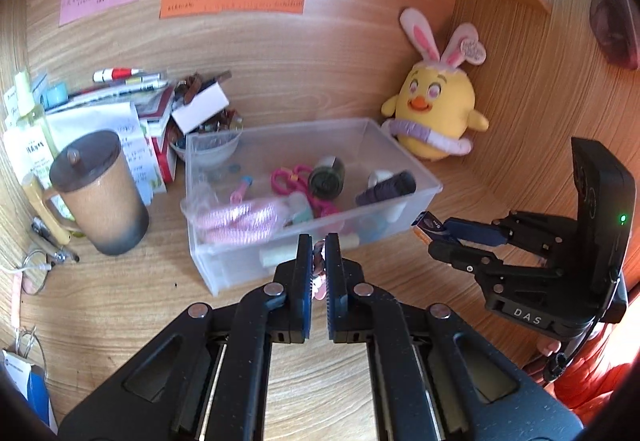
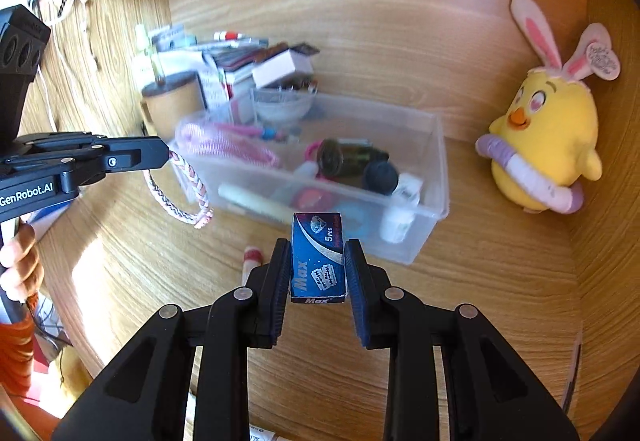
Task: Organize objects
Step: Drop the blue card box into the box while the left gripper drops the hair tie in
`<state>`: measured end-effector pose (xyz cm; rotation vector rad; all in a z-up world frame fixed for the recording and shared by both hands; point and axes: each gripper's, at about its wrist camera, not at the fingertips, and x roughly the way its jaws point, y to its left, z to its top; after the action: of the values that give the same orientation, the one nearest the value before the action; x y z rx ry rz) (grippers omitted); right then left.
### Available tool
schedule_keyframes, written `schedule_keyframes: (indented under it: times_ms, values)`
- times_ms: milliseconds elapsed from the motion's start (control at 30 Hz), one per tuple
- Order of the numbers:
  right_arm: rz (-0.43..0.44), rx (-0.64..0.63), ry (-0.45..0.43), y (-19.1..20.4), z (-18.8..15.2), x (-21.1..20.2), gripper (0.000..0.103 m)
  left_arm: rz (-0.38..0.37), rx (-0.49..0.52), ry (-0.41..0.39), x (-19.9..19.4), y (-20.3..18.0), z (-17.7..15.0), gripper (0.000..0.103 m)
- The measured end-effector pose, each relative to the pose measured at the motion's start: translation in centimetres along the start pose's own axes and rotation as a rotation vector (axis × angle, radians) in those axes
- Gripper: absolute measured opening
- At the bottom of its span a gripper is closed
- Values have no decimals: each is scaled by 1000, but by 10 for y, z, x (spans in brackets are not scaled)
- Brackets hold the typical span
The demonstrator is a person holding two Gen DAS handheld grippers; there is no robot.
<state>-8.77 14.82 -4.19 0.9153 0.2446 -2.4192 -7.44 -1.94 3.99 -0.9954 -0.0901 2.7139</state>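
Note:
A clear plastic bin [image 1: 400,145] [image 2: 434,177] sits on the wooden desk, holding several small items: a pink cord, pink scissors, bottles. My left gripper [image 1: 319,253] [image 2: 170,157] is shut on a pink-and-white braided cord [image 2: 176,197] that hangs from it just left of the bin. Only a bit of the cord [image 1: 319,261] shows between the fingers in the left wrist view. My right gripper [image 2: 318,261] [image 1: 430,231] is shut on a small blue "Max" razor-blade box [image 2: 318,261] [image 1: 429,225], held just in front of the bin's right end.
A yellow chick plush [image 1: 436,113] [image 2: 544,137] stands in the right corner. A brown lidded mug [image 1: 100,193] and a pile of books, papers and pens [image 1: 132,97] stand left of the bin. A small red-and-white tube [image 2: 251,259] lies on the desk in front.

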Motion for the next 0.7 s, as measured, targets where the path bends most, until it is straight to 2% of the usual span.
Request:
schedule_keyframes:
  times_ms: [300, 533, 700]
  values:
    - [-5, 13, -83, -6, 23, -16, 25, -16, -11, -95, -17, -4, 29, 4]
    - [-17, 22, -129, -12, 39, -23, 25, 42, 6, -143, -20, -5, 51, 4]
    - [-21, 26, -129, -15, 45, -18, 25, 63, -32, -146, -13, 11, 61, 4]
